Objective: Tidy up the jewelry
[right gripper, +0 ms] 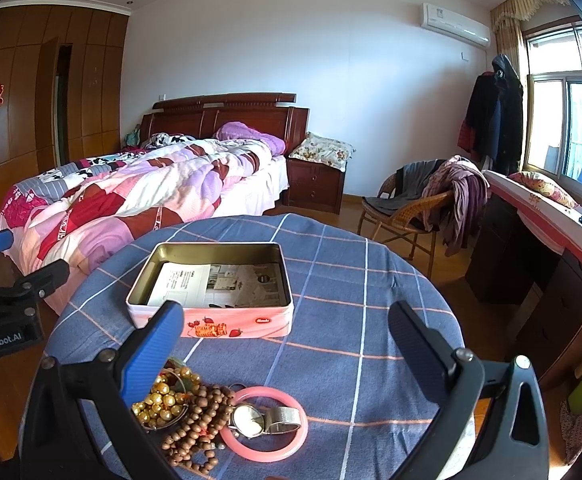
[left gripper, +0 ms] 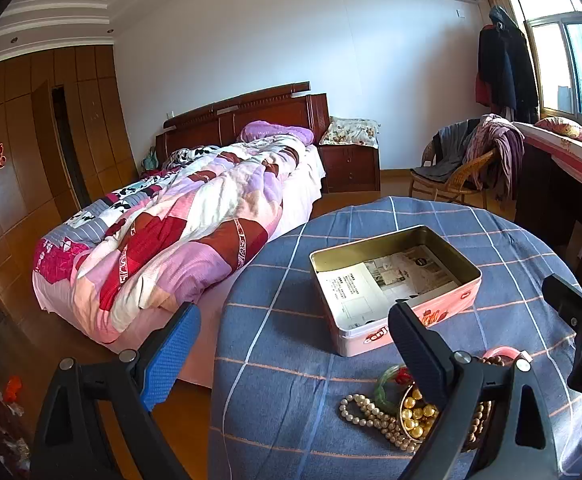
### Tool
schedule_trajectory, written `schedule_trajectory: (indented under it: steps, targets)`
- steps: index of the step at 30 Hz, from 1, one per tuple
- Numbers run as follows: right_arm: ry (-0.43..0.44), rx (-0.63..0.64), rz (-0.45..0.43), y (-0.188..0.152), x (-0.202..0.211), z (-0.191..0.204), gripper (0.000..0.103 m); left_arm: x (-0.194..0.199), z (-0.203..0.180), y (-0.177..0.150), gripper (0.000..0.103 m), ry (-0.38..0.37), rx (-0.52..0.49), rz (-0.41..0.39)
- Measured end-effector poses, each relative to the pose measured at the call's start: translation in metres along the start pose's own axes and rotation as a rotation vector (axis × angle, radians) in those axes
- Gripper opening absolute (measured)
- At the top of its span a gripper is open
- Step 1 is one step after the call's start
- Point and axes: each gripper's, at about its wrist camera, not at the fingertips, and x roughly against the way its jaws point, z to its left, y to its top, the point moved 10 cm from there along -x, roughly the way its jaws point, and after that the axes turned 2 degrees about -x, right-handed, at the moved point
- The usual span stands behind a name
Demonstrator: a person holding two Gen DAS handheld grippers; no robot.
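An open pink tin box (left gripper: 407,322) (right gripper: 247,326) lined with printed paper stands on the round table. Near the front edge lies a jewelry pile: a white pearl string (left gripper: 365,410), gold beads (left gripper: 417,414) (right gripper: 159,400), a green bangle (left gripper: 385,384), brown wooden beads (right gripper: 195,424), a pink bangle (right gripper: 265,454) (left gripper: 499,351) and a silver watch (right gripper: 251,420). My left gripper (left gripper: 295,344) is open and empty, above the pile's left side. My right gripper (right gripper: 287,340) is open and empty, above the pile.
The table has a blue checked cloth (right gripper: 351,280) (left gripper: 275,304). A bed with a patchwork quilt (left gripper: 179,232) stands close at the left. A wicker chair with clothes (right gripper: 415,208) and a desk (right gripper: 539,248) stand at the right. The floor is wood.
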Motion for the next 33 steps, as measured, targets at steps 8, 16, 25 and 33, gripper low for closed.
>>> schedule_trajectory:
  steps: [8, 16, 25, 33]
  targets:
    - [0.001, -0.002, 0.013, -0.004, -0.004, 0.0, 0.103, -0.004, -0.003, -0.002, 0.095, 0.003, -0.005, 0.013]
    - [-0.041, 0.021, 0.058, -0.021, -0.018, -0.012, 0.103, -0.024, -0.004, -0.02, 0.095, -0.002, -0.006, 0.075]
    - [-0.11, 0.063, 0.152, -0.071, -0.029, -0.047, 0.101, -0.04, -0.036, -0.049, 0.093, -0.054, -0.064, 0.124]
    - [-0.088, 0.052, 0.165, -0.075, -0.032, -0.049, 0.101, -0.039, -0.069, -0.071, 0.056, -0.152, -0.132, 0.187]
